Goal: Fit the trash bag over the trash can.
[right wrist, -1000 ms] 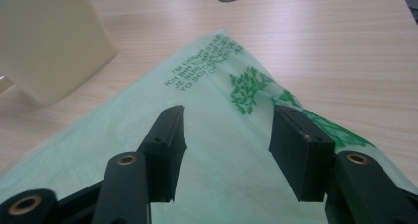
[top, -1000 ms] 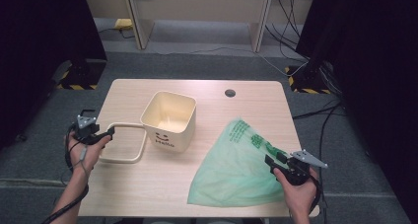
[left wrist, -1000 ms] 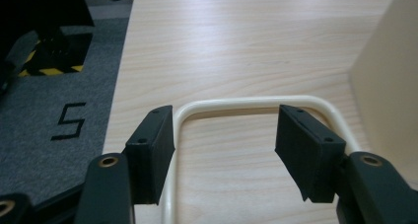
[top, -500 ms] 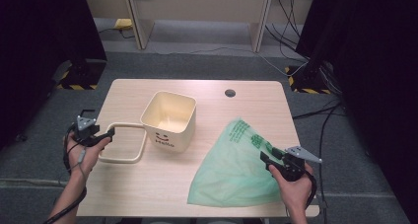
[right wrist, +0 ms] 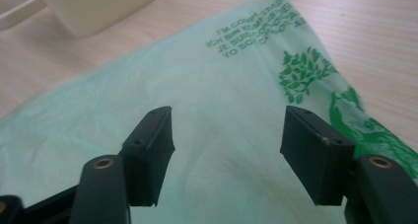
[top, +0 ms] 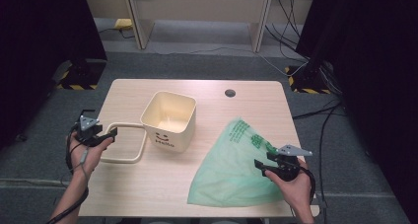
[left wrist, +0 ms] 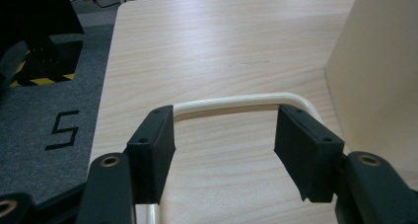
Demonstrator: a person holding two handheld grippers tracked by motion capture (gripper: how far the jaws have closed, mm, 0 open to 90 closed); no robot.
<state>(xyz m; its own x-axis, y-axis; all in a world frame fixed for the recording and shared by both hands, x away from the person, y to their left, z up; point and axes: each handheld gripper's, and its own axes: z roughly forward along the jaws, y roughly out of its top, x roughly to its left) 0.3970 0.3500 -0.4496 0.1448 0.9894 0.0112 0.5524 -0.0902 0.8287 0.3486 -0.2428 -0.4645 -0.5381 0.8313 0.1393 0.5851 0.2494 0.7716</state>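
The cream square plastic bin [top: 169, 119] stands upright near the centre of the light wooden worktop [top: 207, 88], with its cream loop handle [top: 129, 143] lying flat on the surface to its left. The thin pale-green plastic bag with dark green print [top: 231, 168] lies flat at the near right, well apart from the bin.

Left claw [top: 109, 133]: released, jaws spread. In the left gripper view the jaws straddle the curved end of the handle [left wrist: 236, 101] without closing on it.

Right claw [top: 261, 166]: released, jaws spread, hovering just above the right part of the bag. In the right gripper view the bag [right wrist: 207, 110] lies beneath and beyond both jaws; no film sits between them.

Judged step: securing the bin by its handle while the bag is picked up for lining the bin.

Likely faults from this position:
- The bag film lies flat against the worktop. A closing claw may slide over it and catch nothing, or pinch both layers together, which would prevent opening the mouth.
- The light bag may drag or bunch if the jaws push sideways.
- The handle is thin and rounded; an off-centre grip could let it slip or tip the empty bin.
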